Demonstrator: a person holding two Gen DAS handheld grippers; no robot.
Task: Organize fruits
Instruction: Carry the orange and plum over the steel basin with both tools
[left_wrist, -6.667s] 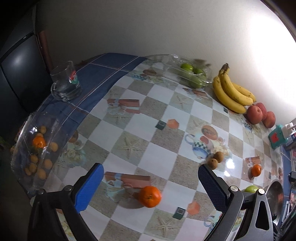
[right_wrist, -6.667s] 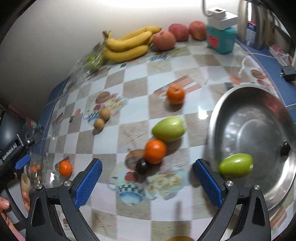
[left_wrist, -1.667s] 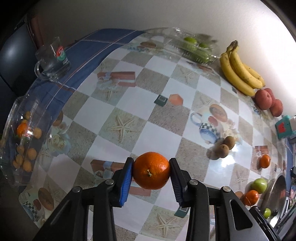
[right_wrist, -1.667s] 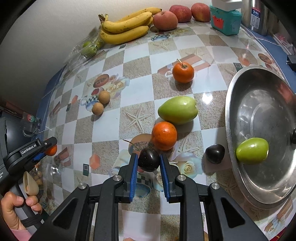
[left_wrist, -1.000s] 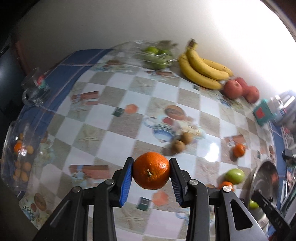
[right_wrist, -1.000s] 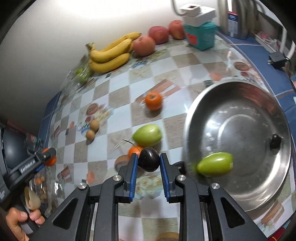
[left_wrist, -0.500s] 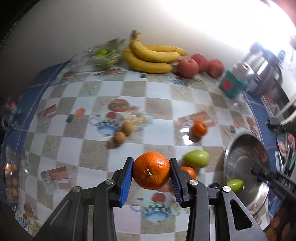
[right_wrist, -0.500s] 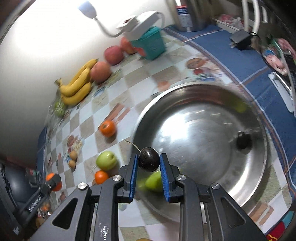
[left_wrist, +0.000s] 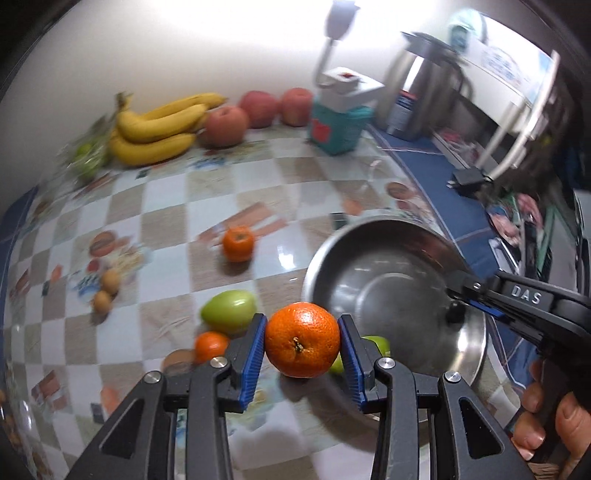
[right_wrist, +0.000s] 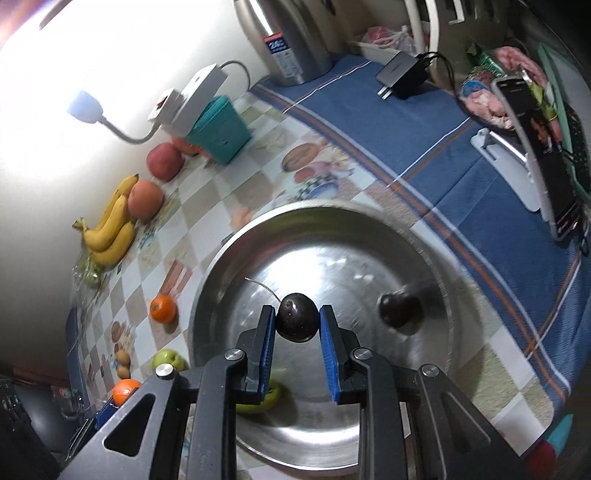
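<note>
Between R gripper (right_wrist: 298, 326) pads — cherry (right_wrist: 297, 322)

This is a home kitchen. The tabletop (left_wrist: 258, 184) wears a checked oilcloth printed with teacups and starfish, over a blue striped cloth. A wide steel bowl (right_wrist: 369, 236) sits on it as the landmark. Beyond the bowl, against the white wall, lie bananas (left_wrist: 155, 129) and red apples (left_wrist: 225, 125), with a teal box (right_wrist: 221, 133) beside them. Behind the box stands a steel thermos jug (right_wrist: 291, 40). To the bowl's right lie a charger (right_wrist: 402, 74) and a phone (right_wrist: 535, 147).
</note>
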